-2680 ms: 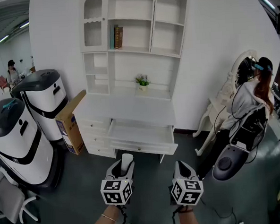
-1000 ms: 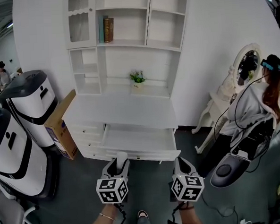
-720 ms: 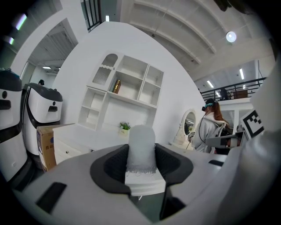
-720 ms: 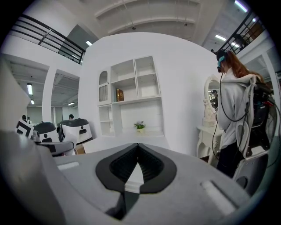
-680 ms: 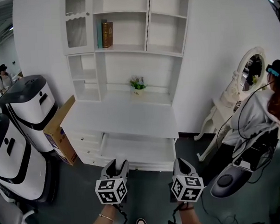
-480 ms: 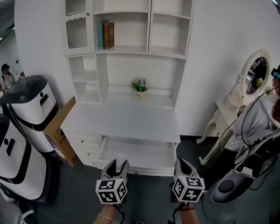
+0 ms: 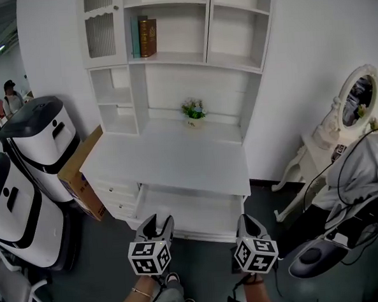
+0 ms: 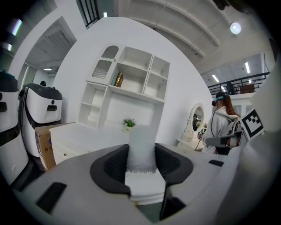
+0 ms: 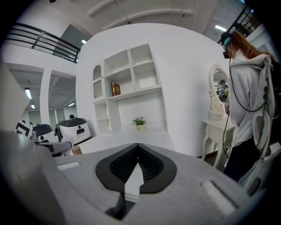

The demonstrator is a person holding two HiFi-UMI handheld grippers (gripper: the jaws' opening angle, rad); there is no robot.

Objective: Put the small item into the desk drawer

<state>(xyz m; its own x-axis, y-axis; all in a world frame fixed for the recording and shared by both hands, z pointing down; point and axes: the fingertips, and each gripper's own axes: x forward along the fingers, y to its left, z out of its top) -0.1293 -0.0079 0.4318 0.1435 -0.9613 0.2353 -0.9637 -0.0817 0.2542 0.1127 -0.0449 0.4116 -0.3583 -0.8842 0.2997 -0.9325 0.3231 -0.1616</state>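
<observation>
Pointing toward the desk (image 8: 84,135) — small item (image 8: 141,143), lengthwise in left tongs (image 8: 141,151).

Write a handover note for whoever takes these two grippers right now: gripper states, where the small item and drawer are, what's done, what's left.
Left gripper: shut on the small white item, upright between its jaws.
Right gripper: shut, nothing in it.
Desk drawer: pulled open below the desktop, just ahead of both grippers.
Done: item picked up, drawer open.
Left: bring the item over the drawer, set it inside, release.
</observation>
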